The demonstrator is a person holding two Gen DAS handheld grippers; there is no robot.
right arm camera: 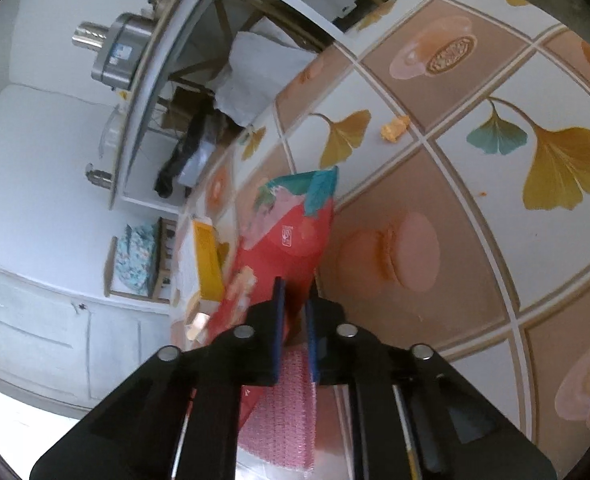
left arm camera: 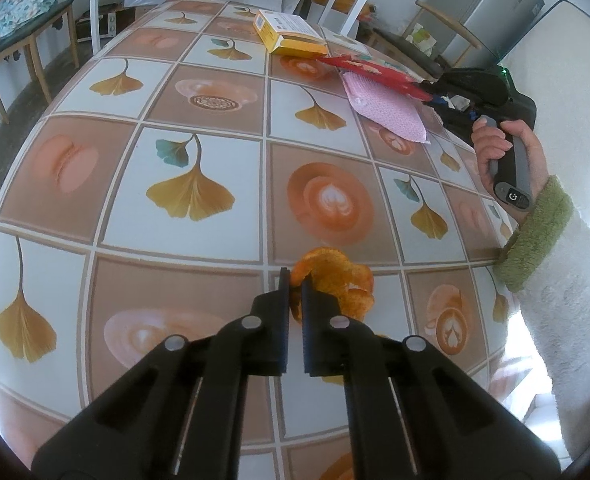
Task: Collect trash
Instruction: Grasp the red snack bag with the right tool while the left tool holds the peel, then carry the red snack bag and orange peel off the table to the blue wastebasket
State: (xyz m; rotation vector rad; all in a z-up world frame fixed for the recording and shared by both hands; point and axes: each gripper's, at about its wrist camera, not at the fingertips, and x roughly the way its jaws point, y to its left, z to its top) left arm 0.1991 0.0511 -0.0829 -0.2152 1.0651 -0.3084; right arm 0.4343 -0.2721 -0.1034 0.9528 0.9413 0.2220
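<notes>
My left gripper (left arm camera: 294, 280) is shut on a curled orange peel (left arm camera: 335, 284) just above the patterned tablecloth (left arm camera: 199, 240), near its front edge. My right gripper (right arm camera: 295, 292) is shut on a flat red snack wrapper (right arm camera: 291, 240) and holds it tilted over the table; it shows in the left wrist view (left arm camera: 375, 74) at the far right. A pink cloth (right arm camera: 283, 412) lies under the right gripper, also in the left wrist view (left arm camera: 387, 110). A small orange peel scrap (right arm camera: 394, 128) lies on the cloth farther off.
A yellow box (left arm camera: 291, 32) lies at the table's far side, also in the right wrist view (right arm camera: 207, 260). A wooden chair (left arm camera: 23, 40) with a cushion stands left of the table. A white shelf frame (right arm camera: 167, 92) and bags stand beyond the table.
</notes>
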